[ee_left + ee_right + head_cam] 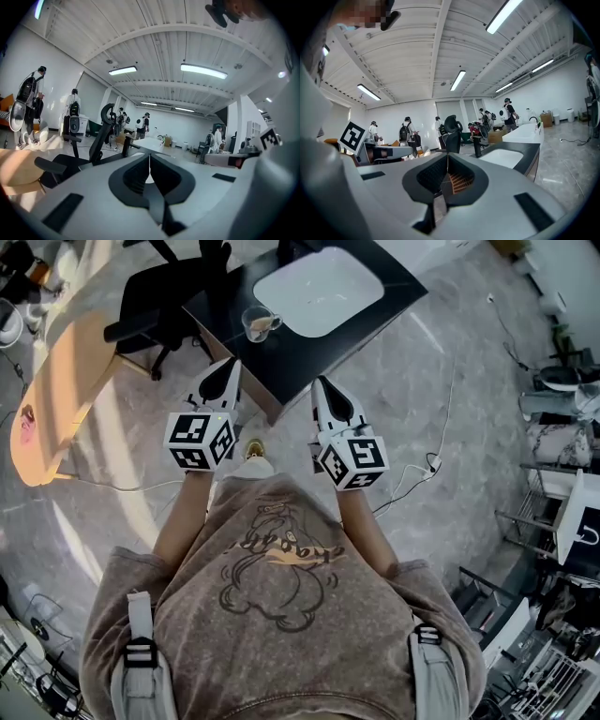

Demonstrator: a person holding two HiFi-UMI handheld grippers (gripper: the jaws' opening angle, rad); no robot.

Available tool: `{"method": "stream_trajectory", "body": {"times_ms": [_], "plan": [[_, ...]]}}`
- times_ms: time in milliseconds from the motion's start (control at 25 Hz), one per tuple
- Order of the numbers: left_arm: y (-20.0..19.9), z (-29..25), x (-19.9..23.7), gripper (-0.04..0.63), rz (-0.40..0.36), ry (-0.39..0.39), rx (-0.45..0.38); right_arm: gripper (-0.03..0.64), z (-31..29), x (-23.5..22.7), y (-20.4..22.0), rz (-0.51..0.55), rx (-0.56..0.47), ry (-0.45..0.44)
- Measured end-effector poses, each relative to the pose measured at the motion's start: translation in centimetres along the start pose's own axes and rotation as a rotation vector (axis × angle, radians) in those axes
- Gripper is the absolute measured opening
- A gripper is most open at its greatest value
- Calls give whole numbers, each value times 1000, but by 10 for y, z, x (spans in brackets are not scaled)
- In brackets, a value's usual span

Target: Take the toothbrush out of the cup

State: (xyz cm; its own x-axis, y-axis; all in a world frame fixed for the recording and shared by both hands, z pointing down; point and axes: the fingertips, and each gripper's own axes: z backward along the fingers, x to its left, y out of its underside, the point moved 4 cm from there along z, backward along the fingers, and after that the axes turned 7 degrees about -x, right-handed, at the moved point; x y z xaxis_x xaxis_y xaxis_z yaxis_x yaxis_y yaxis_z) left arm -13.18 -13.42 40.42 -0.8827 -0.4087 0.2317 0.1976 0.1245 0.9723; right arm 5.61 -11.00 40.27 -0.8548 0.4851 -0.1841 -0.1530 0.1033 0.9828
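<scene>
In the head view a clear glass cup (pixel 260 324) stands near the left edge of a black table (pixel 302 351), beside a white basin (pixel 319 292). A pale toothbrush seems to lie inside the cup, too small to make out well. My left gripper (pixel 232 364) is held in front of the table's near corner, short of the cup, with its jaws together and nothing in them. My right gripper (pixel 320 382) hovers at the table's near edge, also shut and empty. The left gripper view shows the left gripper (pixel 149 155) with its jaws meeting; the right gripper view shows the same for the right gripper (pixel 447 156).
A black office chair (pixel 157 298) stands left of the table, next to a curved wooden desk (pixel 56 381). A white cable (pixel 420 472) runs over the marble floor on the right. Metal racks (pixel 553 512) line the right side. Several people (pixel 408 133) stand far back in the room.
</scene>
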Motion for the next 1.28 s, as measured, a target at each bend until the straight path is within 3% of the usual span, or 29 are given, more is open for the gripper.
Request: {"method": "stream_trajectory", "body": {"times_ms": [280, 520, 1040, 1120, 1280], "plan": [[-13, -45, 34, 17, -8, 48, -5, 18, -45, -14, -6, -1, -18, 50], [-21, -70, 37, 17, -28, 70, -21, 18, -64, -30, -4, -15, -9, 66], [-29, -105, 36, 19, -83, 62, -32, 18, -103, -56, -8, -24, 13, -12], [-28, -108, 35, 55, -78, 71, -40, 18, -106, -60, -7, -22, 15, -20], [-25, -114, 28, 293, -95, 107, -65, 17, -111, -65, -6, -22, 17, -33]]}}
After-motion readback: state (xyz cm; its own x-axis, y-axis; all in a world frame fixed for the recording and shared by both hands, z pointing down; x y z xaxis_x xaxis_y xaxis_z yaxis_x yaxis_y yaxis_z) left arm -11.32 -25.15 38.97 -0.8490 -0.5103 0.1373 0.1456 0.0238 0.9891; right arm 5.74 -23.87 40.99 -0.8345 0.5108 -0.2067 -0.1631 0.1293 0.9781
